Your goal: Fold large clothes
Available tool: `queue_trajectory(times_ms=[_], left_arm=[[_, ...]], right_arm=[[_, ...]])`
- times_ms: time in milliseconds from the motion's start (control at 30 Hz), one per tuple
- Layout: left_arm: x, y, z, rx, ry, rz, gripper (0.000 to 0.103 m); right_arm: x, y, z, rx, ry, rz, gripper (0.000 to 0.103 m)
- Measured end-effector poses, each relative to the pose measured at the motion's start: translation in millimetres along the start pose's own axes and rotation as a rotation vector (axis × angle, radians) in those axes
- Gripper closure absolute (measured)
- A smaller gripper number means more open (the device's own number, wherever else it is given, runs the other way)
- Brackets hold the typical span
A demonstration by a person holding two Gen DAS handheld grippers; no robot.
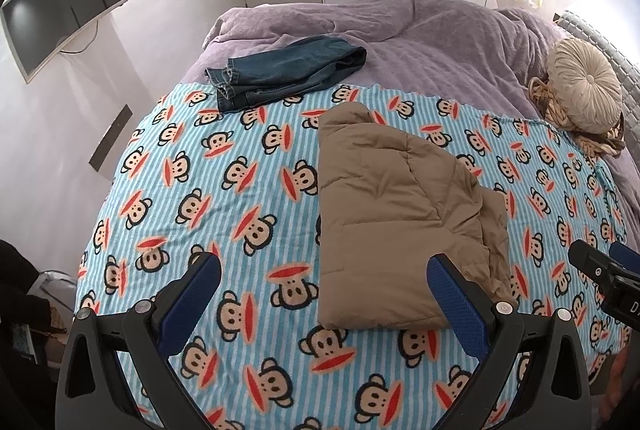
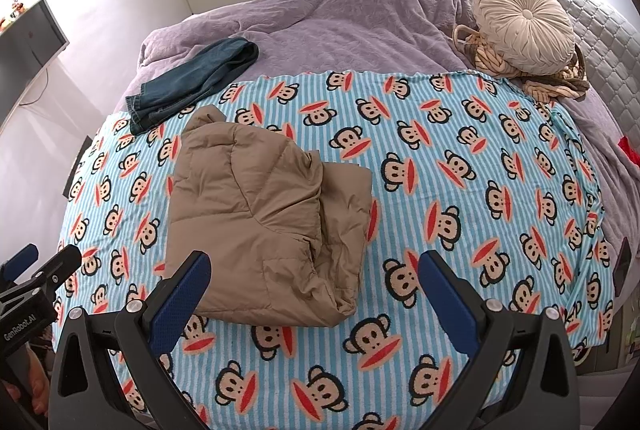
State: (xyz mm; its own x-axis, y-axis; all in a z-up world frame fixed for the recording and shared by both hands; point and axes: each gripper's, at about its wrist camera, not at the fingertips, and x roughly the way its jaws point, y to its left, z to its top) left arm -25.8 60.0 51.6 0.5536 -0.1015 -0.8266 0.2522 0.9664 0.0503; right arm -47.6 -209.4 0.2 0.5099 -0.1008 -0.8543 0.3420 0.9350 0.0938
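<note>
Folded tan puffer jacket (image 1: 404, 226) lying on monkey-print blanket (image 1: 224, 190) over bed, probably light, soft, slippery, best pinched at a thick folded edge; left hand-held gripper (image 1: 324, 294) and right hand-held gripper (image 2: 316, 290) both spread wide, empty.

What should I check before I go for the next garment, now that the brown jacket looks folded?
1. Left gripper open and empty: ok.
2. Right gripper open and empty: ok.
3. Brown jacket folded into a compact bundle on the monkey-print blanket: ok, though one layer sticks out loosely along its right edge.
4. Jeans within view for picking: ok, lying at the blanket's far edge, partly on the purple bedspread.
5. Jeans already folded: cannot tell.
6. Path to the jeans free of the round cushion: ok, it sits far right.
</note>
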Motion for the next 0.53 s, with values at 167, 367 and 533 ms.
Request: queue_trajectory(times_ms=[167,367,533], left_arm=[[0.5,0.5,1.0,-0.013,0.001,-0.012,0.0],[-0.6,-1.2,1.6,-0.002,-0.014,-0.016,0.0],[-0.6,-0.5,2.0,-0.007,-0.012,-0.015,0.0]], right_arm=[[0.0,-0.4,-0.1,0.001,0.0,0.0,0.0],[2.1,3.7,-1.9,0.0,0.006,0.001,0.0],[3.6,6.9,-5.5,0.003,0.01,0.003,0.0]])
